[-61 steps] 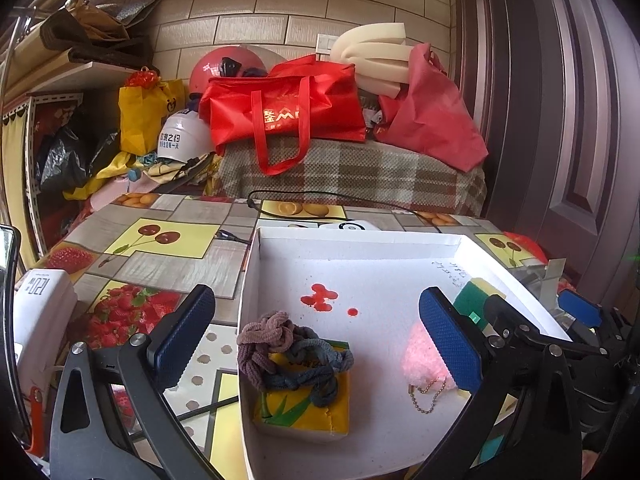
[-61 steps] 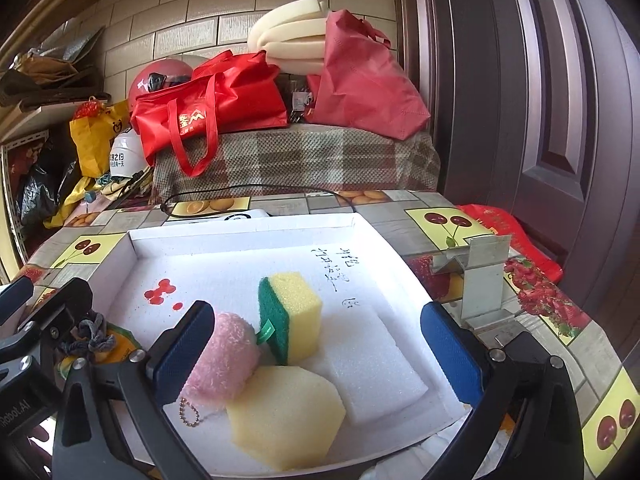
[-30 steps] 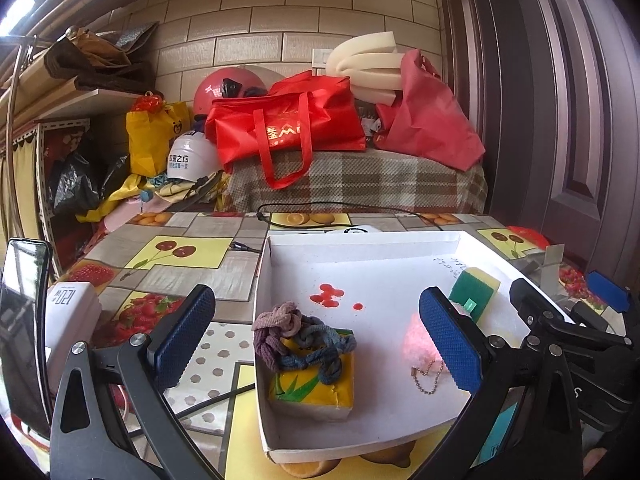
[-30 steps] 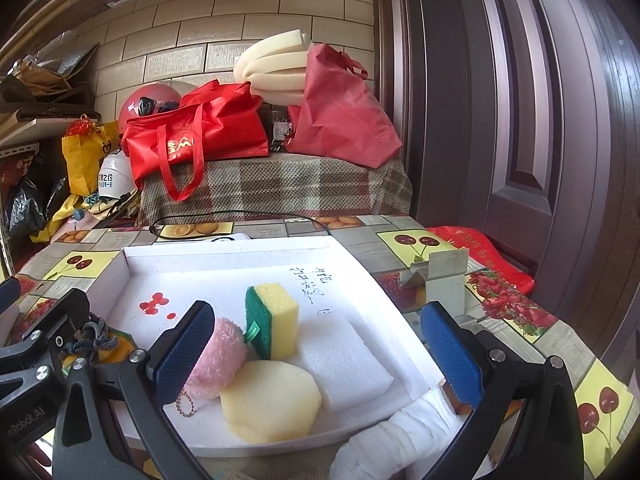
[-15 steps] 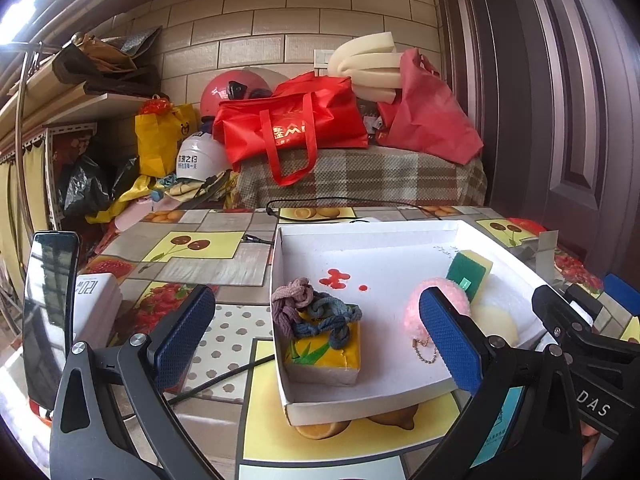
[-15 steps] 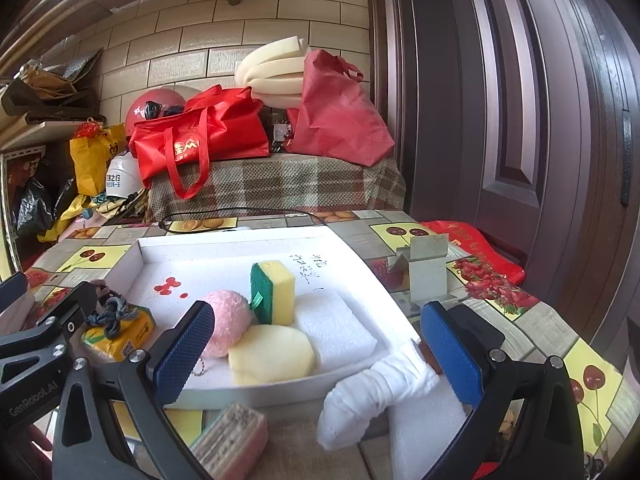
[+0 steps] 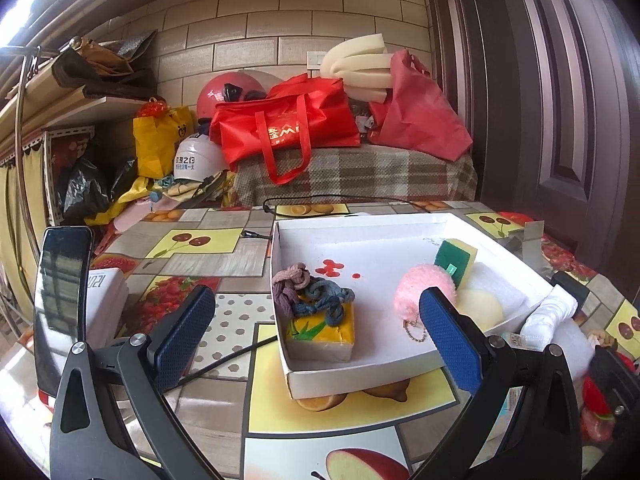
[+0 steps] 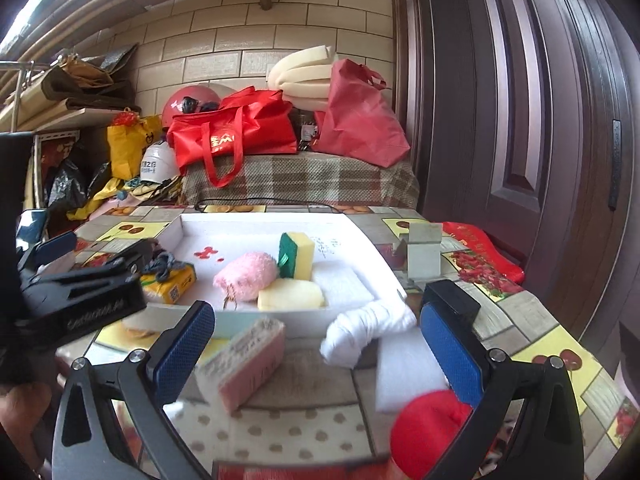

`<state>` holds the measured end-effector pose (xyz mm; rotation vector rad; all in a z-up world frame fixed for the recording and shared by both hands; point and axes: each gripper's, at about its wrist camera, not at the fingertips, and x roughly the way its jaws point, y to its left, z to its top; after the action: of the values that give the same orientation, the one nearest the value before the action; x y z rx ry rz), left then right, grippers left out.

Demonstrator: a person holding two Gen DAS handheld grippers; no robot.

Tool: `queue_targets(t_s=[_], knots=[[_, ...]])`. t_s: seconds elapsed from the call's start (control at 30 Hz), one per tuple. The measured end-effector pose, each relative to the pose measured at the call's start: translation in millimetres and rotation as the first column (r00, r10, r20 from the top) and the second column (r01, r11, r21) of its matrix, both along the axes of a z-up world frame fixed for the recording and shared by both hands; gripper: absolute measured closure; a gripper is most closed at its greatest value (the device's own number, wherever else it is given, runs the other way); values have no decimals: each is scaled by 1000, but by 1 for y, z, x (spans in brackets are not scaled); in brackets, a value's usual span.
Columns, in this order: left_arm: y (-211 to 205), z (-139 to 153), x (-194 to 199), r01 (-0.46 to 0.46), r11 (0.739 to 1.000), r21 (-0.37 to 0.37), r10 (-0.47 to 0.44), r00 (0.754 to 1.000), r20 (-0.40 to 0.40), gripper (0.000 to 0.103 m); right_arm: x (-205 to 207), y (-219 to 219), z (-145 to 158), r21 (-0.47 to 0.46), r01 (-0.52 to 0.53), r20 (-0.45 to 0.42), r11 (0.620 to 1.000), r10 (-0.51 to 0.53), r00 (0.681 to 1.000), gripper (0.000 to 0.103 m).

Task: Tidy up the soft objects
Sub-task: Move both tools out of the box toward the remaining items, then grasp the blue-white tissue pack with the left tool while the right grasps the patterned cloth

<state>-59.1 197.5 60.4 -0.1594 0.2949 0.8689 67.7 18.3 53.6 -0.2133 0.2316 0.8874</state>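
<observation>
A white tray point(image 7: 360, 236) point(image 8: 256, 222) holds a yellow tissue pack point(image 7: 320, 330) with braided hair ties point(image 7: 310, 292) on it, a pink pompom point(image 7: 420, 292) point(image 8: 246, 274), a green-yellow sponge point(image 7: 456, 258) point(image 8: 298, 254) and a pale yellow sponge point(image 8: 290, 294). In front of the tray lie a pink-and-white pack point(image 8: 244, 364), a rolled white cloth point(image 8: 366, 326), a white foam piece point(image 8: 408, 372) and a red soft object point(image 8: 430, 428). My left gripper point(image 7: 316, 340) is open and empty, back from the tray. My right gripper point(image 8: 316, 344) is open and empty above the loose items.
A phone point(image 7: 60, 304) stands on a white box point(image 7: 106, 300) at the left. A black cable point(image 7: 224, 356) crosses the fruit-patterned tablecloth. A small grey box point(image 8: 424, 254) stands right of the tray. Red bags point(image 7: 286, 128) and a dark door point(image 8: 520, 120) lie behind.
Both grippers have drawn back and up from the tray, staying open. The loose items in front of the tray have come into the right wrist view.
</observation>
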Motion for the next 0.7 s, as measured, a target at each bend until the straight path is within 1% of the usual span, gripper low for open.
queue_targets(t_s=[0.07,0.13,0.23,0.27,0.3,0.37,0.4,0.47,0.5,0.53,0.6,0.63,0.7], knots=[[-2,0,-2,15,1000,-2,-15,1000,1,0,-1,-20,1,18,-11,-9,1000,11,1000,0],[-6,0,-2,41,999,-5,-41,999,-8,0,4,-43,0,18,4,-37,1000,-3,999,0],[-15,-1,1,112,994,-13,-112,993,-38,0,21,-72,0,2,68,-84,998,-68,994,0],[-20,-1,2,142,990,-12,-143,989,-48,0,31,-81,0,-10,98,-114,995,-99,989,0],[-25,-2,3,174,985,-10,-174,983,-59,0,37,-89,-1,-15,107,-141,994,-108,984,0],[-36,-2,8,244,970,-16,-245,966,-84,0,55,-107,-4,-30,99,-220,995,-103,970,0],[-41,-4,11,288,957,-32,-289,952,-100,0,62,-114,-5,-38,94,-249,995,-101,963,0],[-50,-8,23,369,925,-90,-379,914,-143,0,72,-124,-7,-57,71,-289,996,-84,954,0],[-54,-10,30,388,915,-109,-402,899,-174,0,74,-127,-8,-76,56,-297,996,-76,952,0],[-58,-12,36,394,911,-118,-411,888,-205,0,75,-129,-10,-104,47,-296,994,-76,952,0],[-65,-17,48,387,915,-116,-404,874,-270,0,76,-130,-15,-169,31,-285,985,-79,955,0],[-67,-19,52,386,914,-124,-405,867,-291,0,78,-131,-20,-195,22,-292,980,-80,953,0],[-66,-22,58,396,904,-160,-426,856,-292,0,87,-135,-28,-224,10,-332,974,-86,939,0]])
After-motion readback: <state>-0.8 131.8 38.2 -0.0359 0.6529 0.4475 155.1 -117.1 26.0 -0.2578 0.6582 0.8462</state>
